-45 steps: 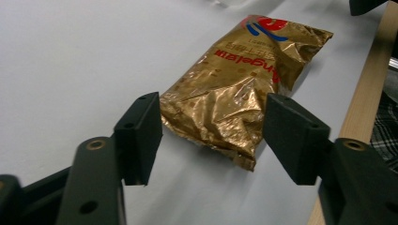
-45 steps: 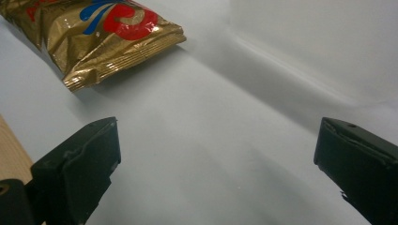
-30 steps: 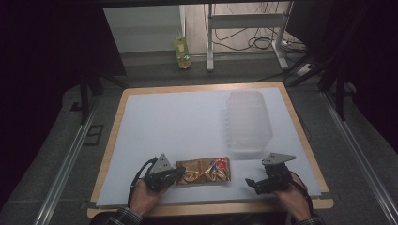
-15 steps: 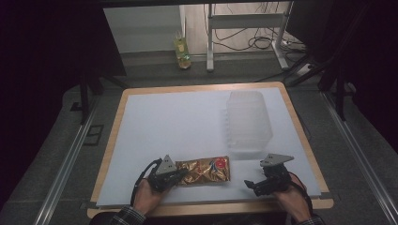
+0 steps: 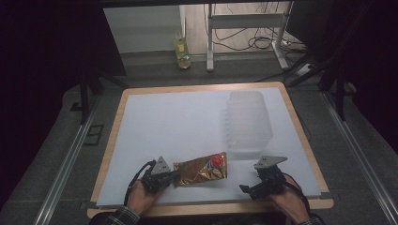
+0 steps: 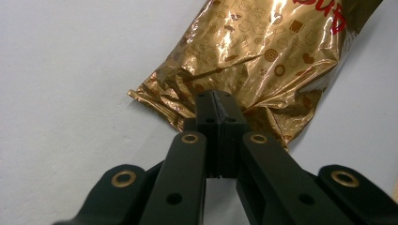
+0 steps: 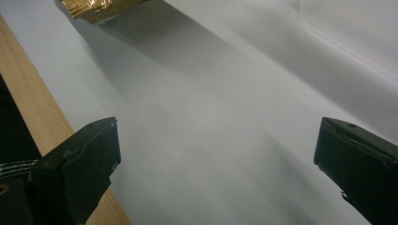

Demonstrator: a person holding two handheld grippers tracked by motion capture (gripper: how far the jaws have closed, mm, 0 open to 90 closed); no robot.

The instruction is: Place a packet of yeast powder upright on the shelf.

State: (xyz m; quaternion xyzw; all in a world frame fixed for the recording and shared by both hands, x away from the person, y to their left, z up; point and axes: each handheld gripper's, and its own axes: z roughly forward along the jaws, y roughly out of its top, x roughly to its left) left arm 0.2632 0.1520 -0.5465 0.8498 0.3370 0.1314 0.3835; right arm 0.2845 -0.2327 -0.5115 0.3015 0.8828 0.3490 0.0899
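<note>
The left gripper [image 5: 174, 175] has its jaws closed together on the crimped end of a gold foil bag [image 5: 202, 169]. In the left gripper view the bag [image 6: 263, 61] shows a crinkled, reflective gold surface printed with small brown motifs and red lettering along its upper edge; the pinched end is creased and folded. In the high view a red patch marks the bag near its far end. The bag lies near the front edge of the white table surface [image 5: 178, 122], between the two grippers. The right gripper [image 5: 246, 189] sits well apart from the bag, jaws spread wide, holding nothing. A clear plastic container [image 5: 248, 124] stands behind it.
</note>
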